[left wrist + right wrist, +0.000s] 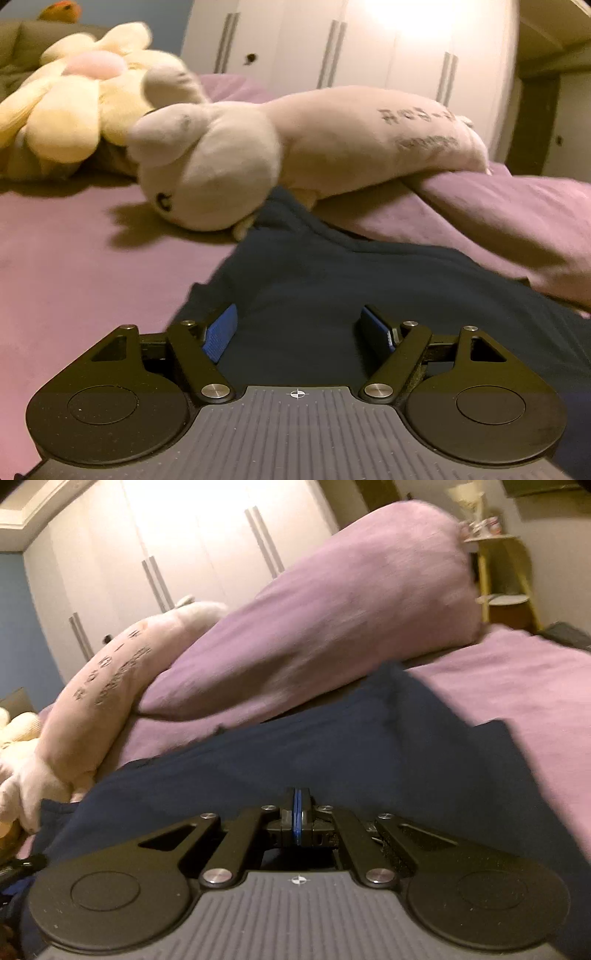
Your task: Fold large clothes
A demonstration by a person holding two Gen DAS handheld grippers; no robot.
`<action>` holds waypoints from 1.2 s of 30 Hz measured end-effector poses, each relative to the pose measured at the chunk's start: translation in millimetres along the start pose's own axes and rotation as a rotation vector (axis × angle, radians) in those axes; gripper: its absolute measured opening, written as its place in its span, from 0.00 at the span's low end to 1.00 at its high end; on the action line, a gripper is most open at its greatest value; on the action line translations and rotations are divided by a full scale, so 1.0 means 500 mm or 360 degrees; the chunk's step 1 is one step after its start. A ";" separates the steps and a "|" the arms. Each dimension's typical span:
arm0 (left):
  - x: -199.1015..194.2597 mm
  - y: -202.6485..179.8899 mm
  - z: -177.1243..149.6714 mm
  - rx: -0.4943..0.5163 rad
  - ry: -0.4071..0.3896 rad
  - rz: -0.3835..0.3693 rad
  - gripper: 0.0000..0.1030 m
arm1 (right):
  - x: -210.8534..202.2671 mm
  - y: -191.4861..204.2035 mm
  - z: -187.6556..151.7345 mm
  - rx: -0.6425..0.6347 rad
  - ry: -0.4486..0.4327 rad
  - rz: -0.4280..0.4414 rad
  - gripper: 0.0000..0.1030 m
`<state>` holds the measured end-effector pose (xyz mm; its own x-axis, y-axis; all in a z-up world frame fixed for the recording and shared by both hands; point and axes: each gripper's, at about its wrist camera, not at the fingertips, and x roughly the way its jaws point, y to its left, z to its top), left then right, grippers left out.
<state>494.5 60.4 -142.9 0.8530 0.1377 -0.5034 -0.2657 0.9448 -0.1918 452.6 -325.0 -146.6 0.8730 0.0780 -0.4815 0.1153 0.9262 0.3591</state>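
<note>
The navy garment [332,280] lies spread on the purple bed [74,266] beside a plush rabbit [236,162]; left gripper [299,328] fingers wide above it, right gripper [297,805] fingers pressed together (whether on cloth, unclear)

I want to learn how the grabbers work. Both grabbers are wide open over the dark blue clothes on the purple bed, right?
Not quite. Only the left gripper is wide open over the dark blue garment on the purple bed. The right wrist view shows the right gripper shut, its blue pads pressed together.
</note>
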 end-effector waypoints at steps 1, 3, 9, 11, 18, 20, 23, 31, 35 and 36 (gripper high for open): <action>-0.001 0.010 0.001 -0.0023 0.0001 0.0021 0.75 | -0.011 -0.011 0.000 -0.0001 -0.0016 -0.0012 0.00; -0.010 0.033 0.004 -0.0057 0.0021 0.0107 0.75 | -0.031 -0.036 -0.003 -0.0014 -0.0049 -0.0115 0.00; -0.064 0.145 -0.003 -0.0220 0.0168 0.0160 0.86 | -0.162 -0.126 -0.025 -0.0120 -0.0055 -0.0286 0.00; -0.107 0.156 -0.013 -0.0024 0.0141 0.0183 0.87 | -0.208 -0.148 -0.034 -0.0140 0.0047 -0.0561 0.34; -0.263 0.198 -0.053 0.0179 0.0365 0.0306 0.82 | -0.419 -0.215 -0.082 0.0268 0.0095 -0.0323 0.50; -0.309 0.202 -0.074 0.0127 0.0433 0.0172 0.82 | -0.432 -0.228 -0.099 0.0427 0.0147 -0.0191 0.58; -0.339 0.225 -0.082 -0.0124 0.0552 -0.0147 0.82 | -0.421 -0.246 -0.120 0.0713 0.0231 0.0003 0.60; -0.272 0.225 -0.075 -0.0572 0.0672 -0.0289 0.83 | -0.360 -0.236 -0.130 0.1040 0.0311 0.0125 0.61; -0.232 0.228 -0.072 -0.0650 0.0700 -0.0191 0.83 | -0.331 -0.248 -0.123 0.1134 0.0313 0.0138 0.60; -0.226 0.229 -0.066 -0.0671 0.0692 -0.0189 0.83 | -0.322 -0.253 -0.122 0.1161 0.0316 0.0143 0.60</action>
<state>353.0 143.2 -135.6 0.6500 -0.1787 -0.7386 -0.4105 0.7353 -0.5392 268.4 -432.1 -163.1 0.8003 0.2702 -0.5353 0.3920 0.4398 0.8080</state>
